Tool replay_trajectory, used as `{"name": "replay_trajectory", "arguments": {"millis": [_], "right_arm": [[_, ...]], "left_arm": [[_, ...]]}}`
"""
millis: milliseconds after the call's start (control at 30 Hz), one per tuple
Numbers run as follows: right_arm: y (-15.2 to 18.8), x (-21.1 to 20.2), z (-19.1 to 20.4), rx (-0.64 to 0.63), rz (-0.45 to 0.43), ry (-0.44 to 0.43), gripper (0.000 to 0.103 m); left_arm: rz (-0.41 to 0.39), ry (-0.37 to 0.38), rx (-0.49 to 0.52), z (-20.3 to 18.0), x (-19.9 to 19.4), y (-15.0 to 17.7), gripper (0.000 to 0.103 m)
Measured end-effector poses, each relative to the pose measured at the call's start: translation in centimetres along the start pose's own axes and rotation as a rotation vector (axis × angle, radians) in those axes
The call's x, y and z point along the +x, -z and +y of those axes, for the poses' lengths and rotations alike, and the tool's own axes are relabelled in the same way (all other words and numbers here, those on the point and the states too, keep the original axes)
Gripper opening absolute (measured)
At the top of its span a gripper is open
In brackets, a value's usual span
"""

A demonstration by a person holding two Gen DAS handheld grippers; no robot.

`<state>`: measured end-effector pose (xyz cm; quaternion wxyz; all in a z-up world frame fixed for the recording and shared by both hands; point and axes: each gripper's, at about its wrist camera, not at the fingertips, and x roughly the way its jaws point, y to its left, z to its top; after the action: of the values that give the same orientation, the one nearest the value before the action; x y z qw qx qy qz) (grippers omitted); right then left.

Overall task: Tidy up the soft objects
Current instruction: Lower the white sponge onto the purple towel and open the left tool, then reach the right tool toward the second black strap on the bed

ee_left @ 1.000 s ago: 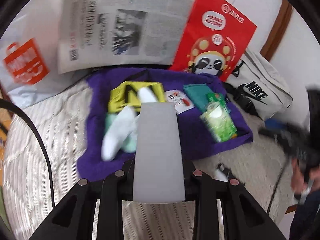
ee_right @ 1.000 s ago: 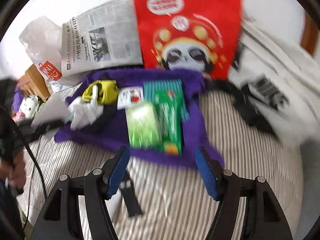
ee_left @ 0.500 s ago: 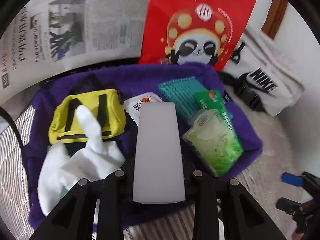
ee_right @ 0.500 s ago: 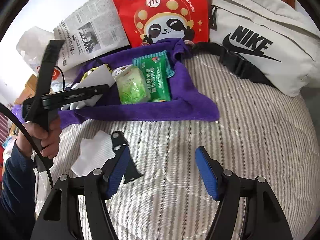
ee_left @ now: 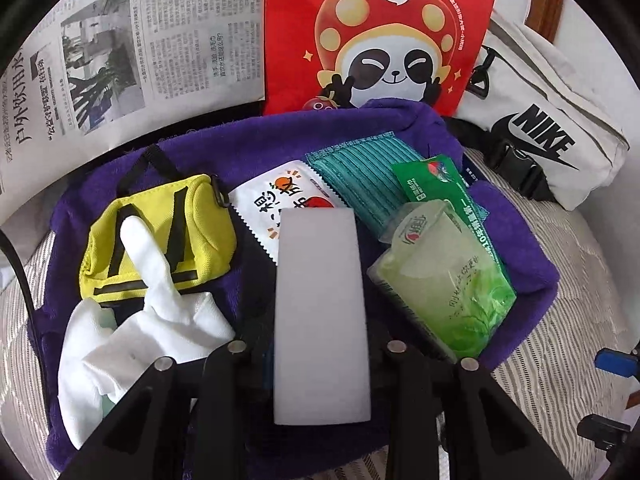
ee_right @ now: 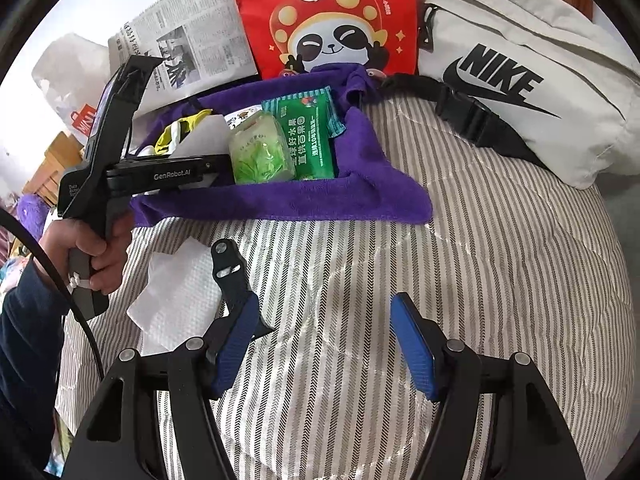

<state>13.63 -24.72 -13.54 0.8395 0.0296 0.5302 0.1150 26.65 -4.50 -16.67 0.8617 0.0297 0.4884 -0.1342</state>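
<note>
My left gripper [ee_left: 320, 248] hangs over the purple towel [ee_left: 280, 148] with a white sponge block [ee_left: 320, 312] between its jaws. The jaws are opening, and the block still sits between them. On the towel lie a yellow pouch [ee_left: 160, 232], white socks [ee_left: 152, 312], a white snack packet [ee_left: 288, 196], a teal cloth [ee_left: 360, 176], a green packet [ee_left: 436, 184] and a green tissue pack [ee_left: 440, 280]. My right gripper [ee_right: 324, 340] is open over the striped bedding [ee_right: 480, 280], in front of the towel [ee_right: 280, 204], with nothing between its blue pads.
A red panda bag [ee_left: 380, 40] and a newspaper [ee_left: 140, 48] stand behind the towel. A white Nike bag [ee_right: 520, 80] lies at the right. By the right gripper lie a white tissue [ee_right: 176, 292] and a black clip-like part [ee_right: 232, 268]. A hand [ee_right: 100, 256] holds the left gripper.
The left gripper came in closer and lower over the towel, carrying the block, then held still. The right gripper drew back from the towel and tilted down over the bedding.
</note>
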Motion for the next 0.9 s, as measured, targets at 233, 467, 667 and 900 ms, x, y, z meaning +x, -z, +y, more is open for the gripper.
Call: {"name": "replay_trajectory", "arguments": {"millis": [233,467,667,900], "right_arm": [[0.7,-0.2,-0.4,0.009,0.01,-0.006,0.068],[1.5,-0.1,0.2,0.008,0.016,-0.014,0.068],[1.6,1.5,1.9,-0.032,0.02,-0.047,0.068],[1.0,4.1,4.9,-0.121,0.034,-0.086,0.068]], "left_arm": [[0.027,0.032,0.005,-0.5,-0.4,0.4,0.054],[0.034,0.008,0.022,-0.8,-2.2,1.1,0.054],[0.022,-0.029,0.021,-0.1,-5.0,2.1,0.054],[-0.022,-0.048,0.023,0.4,-9.8,4.3,0.054]]}}
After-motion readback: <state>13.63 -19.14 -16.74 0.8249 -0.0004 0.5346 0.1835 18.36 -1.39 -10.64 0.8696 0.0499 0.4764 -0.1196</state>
